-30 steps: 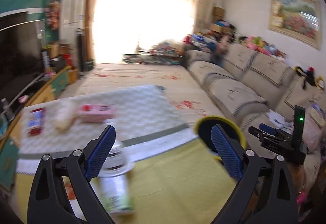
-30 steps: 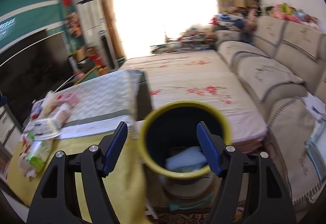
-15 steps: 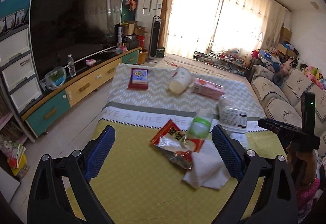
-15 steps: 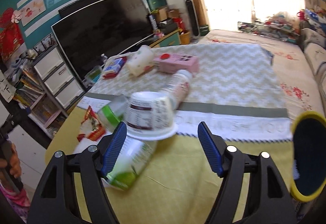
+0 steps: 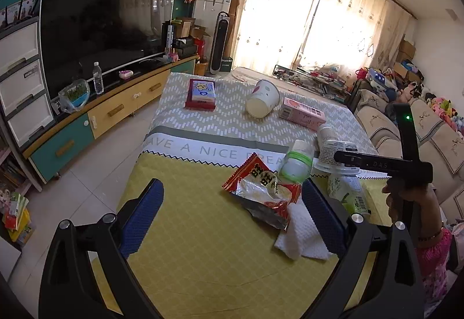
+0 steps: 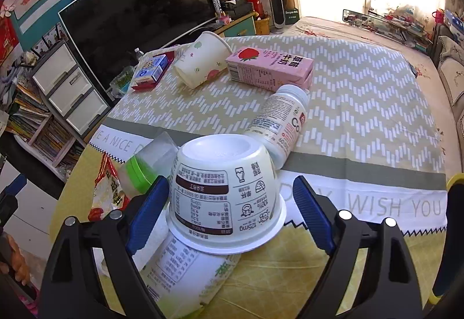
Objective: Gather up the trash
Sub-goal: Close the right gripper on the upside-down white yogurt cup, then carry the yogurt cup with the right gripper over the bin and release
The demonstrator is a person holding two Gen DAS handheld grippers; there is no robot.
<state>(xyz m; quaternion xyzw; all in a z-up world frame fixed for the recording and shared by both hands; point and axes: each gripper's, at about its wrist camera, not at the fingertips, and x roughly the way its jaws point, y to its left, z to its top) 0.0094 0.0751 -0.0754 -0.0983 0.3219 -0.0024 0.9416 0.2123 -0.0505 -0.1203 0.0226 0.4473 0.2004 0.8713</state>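
Trash lies on a table with a yellow and chevron cloth (image 5: 188,232). In the right wrist view my right gripper (image 6: 229,211) straddles an upturned white yogurt cup (image 6: 226,188). Its jaws are opening, and the pads stand just off the cup's sides. The cup rests on a green-printed bottle (image 6: 185,269) lying flat. My left gripper (image 5: 230,203) is open over the yellow cloth, with nothing held. A red snack wrapper (image 5: 261,191) and a white tissue (image 5: 301,234) lie by its right finger.
Further back lie a white bottle (image 6: 278,121), a pink milk carton (image 6: 269,69), a paper cup (image 6: 200,63), a blue and red box (image 6: 150,72) and a green-lidded bottle (image 6: 148,165). A yellow-rimmed bin (image 6: 455,232) stands at the right edge. A hand (image 5: 406,197) grips the right tool.
Both views swung from the bin and sofa round to the table. The right gripper closed in on the upturned cup and its jaws spread wider. The left gripper stayed open.
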